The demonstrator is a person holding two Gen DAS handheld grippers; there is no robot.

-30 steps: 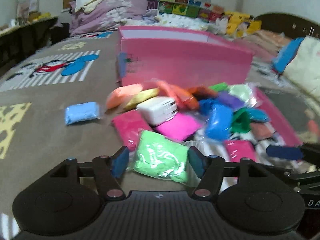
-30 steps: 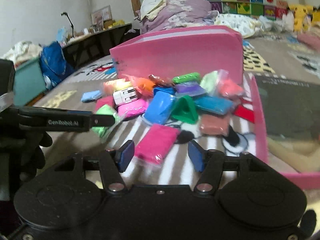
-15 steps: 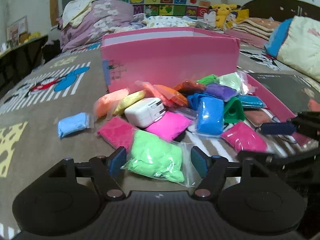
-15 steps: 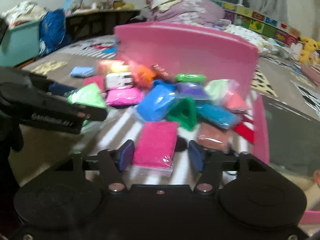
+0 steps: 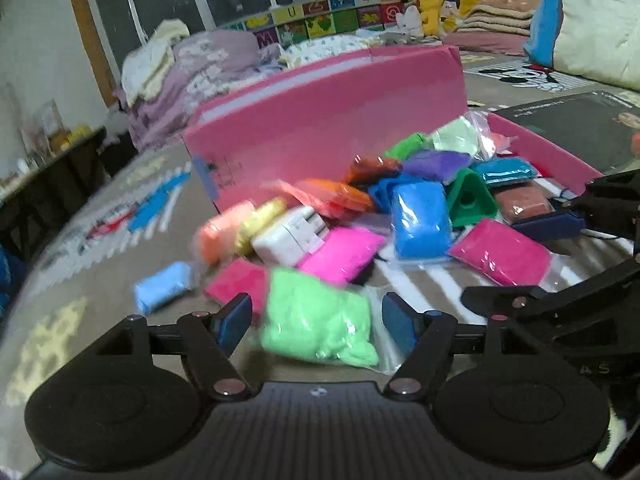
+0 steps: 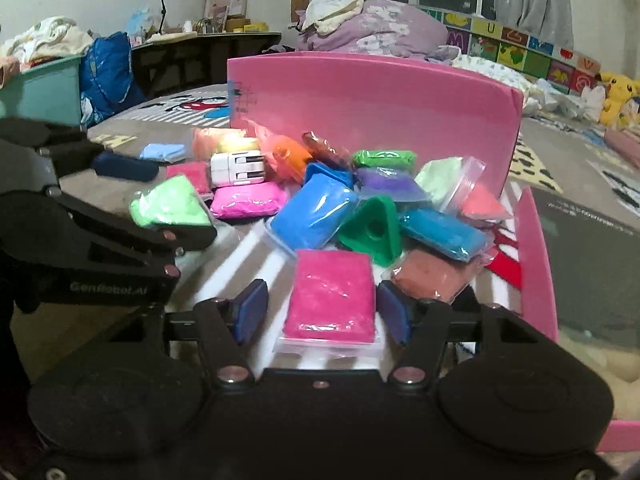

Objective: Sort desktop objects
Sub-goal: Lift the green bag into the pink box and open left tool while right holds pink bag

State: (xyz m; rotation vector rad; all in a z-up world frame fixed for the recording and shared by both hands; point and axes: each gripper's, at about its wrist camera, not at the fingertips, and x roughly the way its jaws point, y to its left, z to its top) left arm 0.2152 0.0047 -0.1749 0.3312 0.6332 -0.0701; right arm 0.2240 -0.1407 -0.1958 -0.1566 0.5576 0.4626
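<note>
Each open tool brackets a clay bag to grab: left tool (image 5: 316, 322) the green bag (image 5: 318, 320), right tool (image 6: 322, 310) the pink bag (image 6: 332, 294).

On the side of my left gripper (image 6: 132, 178), seen from the right wrist, I read "GenRobot.AI". The alphabet tiles (image 6: 516, 46) along the far wall show "M", "U" and "V". Small print on the dark book (image 5: 576, 128) is probably text, but too blurred to read.
</note>
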